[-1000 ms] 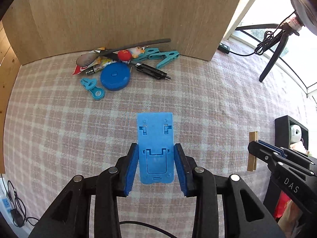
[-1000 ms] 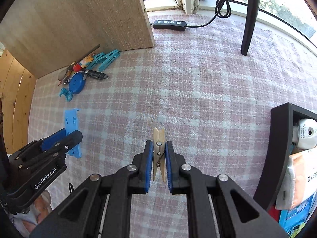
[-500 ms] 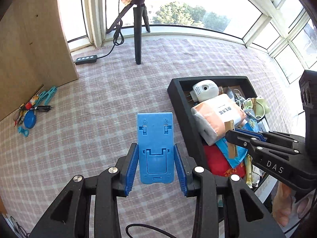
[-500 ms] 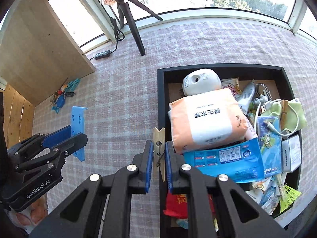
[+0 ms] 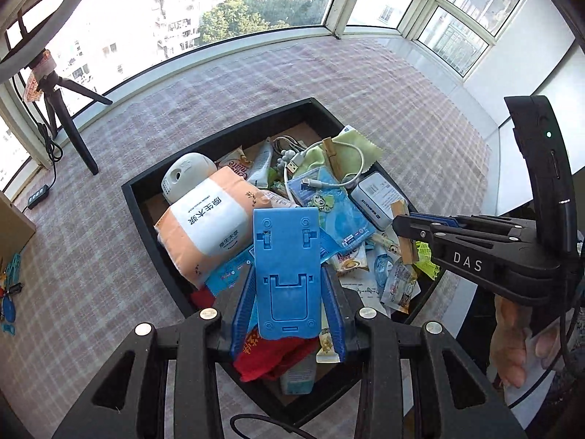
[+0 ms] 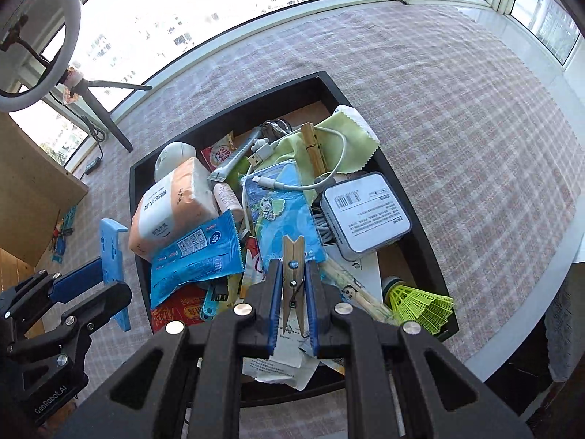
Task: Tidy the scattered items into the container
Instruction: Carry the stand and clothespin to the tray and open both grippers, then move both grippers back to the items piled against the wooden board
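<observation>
Both grippers now hang over the container (image 5: 146, 219); only the right view shows a shuttlecock (image 6: 416, 301); fingers grip stand (image 5: 287, 274), clothespin (image 6: 293, 285).

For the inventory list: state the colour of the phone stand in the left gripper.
Bright blue phone stand; clearest in the left wrist view.

- The stand (image 5: 287, 270) in the left claw (image 5: 289, 311) hides the tray (image 5: 146, 226) contents behind it.
- Left of that claw, small items (image 5: 9, 292) at the picture's edge are cut off, too small to identify.
- The peg (image 6: 293, 285) in the right claw (image 6: 293, 311) covers papers (image 6: 281, 362) beneath.
</observation>
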A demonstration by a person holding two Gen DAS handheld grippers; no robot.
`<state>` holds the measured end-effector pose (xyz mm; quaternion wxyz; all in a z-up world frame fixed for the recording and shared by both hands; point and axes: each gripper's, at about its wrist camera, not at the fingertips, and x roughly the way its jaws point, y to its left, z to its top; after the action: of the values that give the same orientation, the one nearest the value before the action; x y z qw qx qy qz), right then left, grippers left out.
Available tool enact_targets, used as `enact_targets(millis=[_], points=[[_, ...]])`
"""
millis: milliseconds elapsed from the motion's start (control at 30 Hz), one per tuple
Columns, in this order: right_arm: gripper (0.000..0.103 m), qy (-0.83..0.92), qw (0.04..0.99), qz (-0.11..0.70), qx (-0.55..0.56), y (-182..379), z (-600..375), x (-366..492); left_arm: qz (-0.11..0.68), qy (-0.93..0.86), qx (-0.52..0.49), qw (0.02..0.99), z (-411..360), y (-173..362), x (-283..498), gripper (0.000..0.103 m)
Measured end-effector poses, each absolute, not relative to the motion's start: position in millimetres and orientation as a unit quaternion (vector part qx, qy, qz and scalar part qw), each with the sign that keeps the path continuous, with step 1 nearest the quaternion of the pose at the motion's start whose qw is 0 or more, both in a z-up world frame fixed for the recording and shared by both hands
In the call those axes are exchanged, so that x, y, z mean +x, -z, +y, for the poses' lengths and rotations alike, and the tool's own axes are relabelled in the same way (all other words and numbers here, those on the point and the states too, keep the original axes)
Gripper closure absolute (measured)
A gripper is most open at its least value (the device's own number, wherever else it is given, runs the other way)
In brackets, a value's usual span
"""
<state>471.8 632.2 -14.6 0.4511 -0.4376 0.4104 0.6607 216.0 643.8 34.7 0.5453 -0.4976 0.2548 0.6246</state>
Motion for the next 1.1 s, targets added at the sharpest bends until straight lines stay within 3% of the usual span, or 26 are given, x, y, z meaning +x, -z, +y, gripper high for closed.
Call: enact_targets(millis=[100,133,167,200,267,667,1100], points=[[0.09,-0.662,0.453,0.415,-0.428,15,632,481,0.259,-0.618,-0.492,0.556,652,-36,226,0.068],[0.09,-0.664,0.455,0.412,-0.427,14,632,482,0.265,-0.617,-0.493,0.553,655,-34,228,0.063],[0.08,-0.662,0.459,0.407,-0.43,13,632,482,0.27,-0.619,-0.495,0.547,657,-33,228,0.05],[0.067,-0.661,0.465,0.404,-0.428,11,632,482,0.269,-0.62,-0.497,0.544,656,-32,226,0.047],[0.058,-0.667,0.472,0.398,-0.418,7,630,483,0.268,-0.622,-0.499,0.54,653,-29,221,0.046],[0.058,-0.708,0.42,0.365,-0.434,-6,623,416,0.237,-0.663,-0.512,0.492,590,-25,147,0.048],[0.057,-0.782,0.272,0.292,-0.479,20,570,222,0.154,-0.742,-0.562,0.333,419,24,-40,0.052]])
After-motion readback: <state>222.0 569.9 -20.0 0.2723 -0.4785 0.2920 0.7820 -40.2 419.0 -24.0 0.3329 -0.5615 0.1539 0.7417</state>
